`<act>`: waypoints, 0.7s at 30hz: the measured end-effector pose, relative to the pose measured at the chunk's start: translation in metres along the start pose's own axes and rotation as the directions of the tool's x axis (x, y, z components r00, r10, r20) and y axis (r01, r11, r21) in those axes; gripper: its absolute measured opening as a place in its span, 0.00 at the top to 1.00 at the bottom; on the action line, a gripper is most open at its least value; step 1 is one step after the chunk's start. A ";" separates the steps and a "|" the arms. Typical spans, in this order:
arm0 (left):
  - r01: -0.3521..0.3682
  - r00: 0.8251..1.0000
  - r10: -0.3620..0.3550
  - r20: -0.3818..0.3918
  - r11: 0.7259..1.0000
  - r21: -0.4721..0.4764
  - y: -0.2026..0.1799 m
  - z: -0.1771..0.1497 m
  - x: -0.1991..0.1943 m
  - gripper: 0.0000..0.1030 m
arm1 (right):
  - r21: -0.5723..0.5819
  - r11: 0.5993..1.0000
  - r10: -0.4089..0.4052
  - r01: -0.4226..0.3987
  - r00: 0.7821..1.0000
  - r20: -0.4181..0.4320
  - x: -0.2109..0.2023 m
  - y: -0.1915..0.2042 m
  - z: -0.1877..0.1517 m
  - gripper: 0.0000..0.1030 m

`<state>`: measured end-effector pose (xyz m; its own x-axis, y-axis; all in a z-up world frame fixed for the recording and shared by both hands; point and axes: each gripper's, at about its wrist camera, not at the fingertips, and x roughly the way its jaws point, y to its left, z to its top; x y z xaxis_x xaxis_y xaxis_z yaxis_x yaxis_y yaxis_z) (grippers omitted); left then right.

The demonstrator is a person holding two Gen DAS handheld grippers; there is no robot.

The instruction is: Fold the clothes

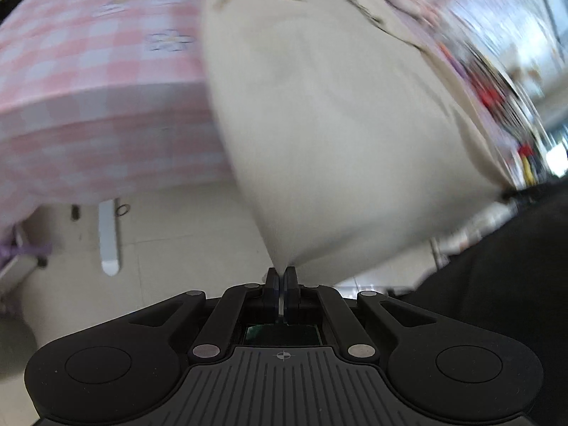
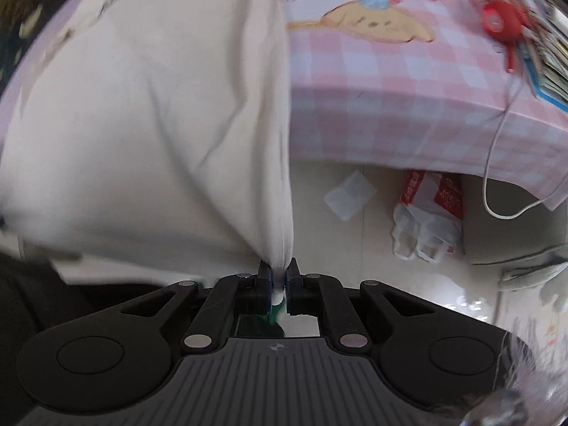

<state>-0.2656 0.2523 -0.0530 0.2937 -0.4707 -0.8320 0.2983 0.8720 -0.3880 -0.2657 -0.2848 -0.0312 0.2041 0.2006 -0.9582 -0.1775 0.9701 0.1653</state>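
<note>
Pink tablecloth [image 1: 88, 106]; cream garment [image 1: 319, 124] hangs lengthwise off edge.

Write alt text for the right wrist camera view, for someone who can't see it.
The right gripper, shut, pinches a ribbed edge of a cream garment that stretches up onto a table with a pink checked tablecloth. Below the table edge, a white cable hangs down and a red-and-white plastic bag lies on the pale floor.
</note>
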 end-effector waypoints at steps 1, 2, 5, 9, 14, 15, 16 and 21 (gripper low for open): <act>0.026 1.000 -0.026 0.008 1.000 0.019 -0.001 0.003 -0.004 1.00 | -0.017 1.000 0.013 -0.013 1.000 -0.012 -0.002 0.003 0.001 0.93; 0.057 0.998 -0.058 0.036 0.998 0.023 -0.002 0.009 -0.011 1.00 | -0.029 0.999 0.042 -0.043 0.999 -0.016 -0.007 0.005 0.002 0.93; 0.139 0.977 -0.140 0.158 0.990 0.016 0.003 0.028 -0.038 1.00 | -0.049 0.990 0.130 -0.129 0.991 0.023 -0.034 0.013 0.014 0.93; 0.233 0.909 -0.201 0.365 0.971 -0.045 0.024 0.055 -0.066 1.00 | 0.063 0.965 0.234 -0.254 0.945 0.229 -0.080 0.000 0.038 0.93; 0.338 0.749 -0.131 0.650 0.919 -0.203 0.051 0.094 -0.069 1.00 | 0.277 0.821 0.247 -0.499 0.748 0.616 -0.107 -0.037 0.060 0.93; 0.366 0.713 -0.120 0.690 0.904 -0.221 0.053 0.105 -0.066 1.00 | 0.298 0.788 0.234 -0.539 0.710 0.664 -0.104 -0.041 0.067 0.93; 0.398 0.677 -0.113 0.727 0.887 -0.233 0.054 0.117 -0.062 1.00 | 0.315 0.754 0.219 -0.576 0.673 0.707 -0.101 -0.046 0.074 0.93; 0.484 0.602 -0.110 0.790 0.838 -0.252 0.053 0.163 -0.051 1.00 | 0.344 0.665 0.167 -0.663 0.580 0.797 -0.090 -0.057 0.113 0.93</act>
<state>-0.1169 0.3009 0.0331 0.8619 -0.4859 -0.1450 0.1631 0.5364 -0.8280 -0.1652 -0.3432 0.0718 0.8561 0.3870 -0.3424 0.0776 0.5589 0.8256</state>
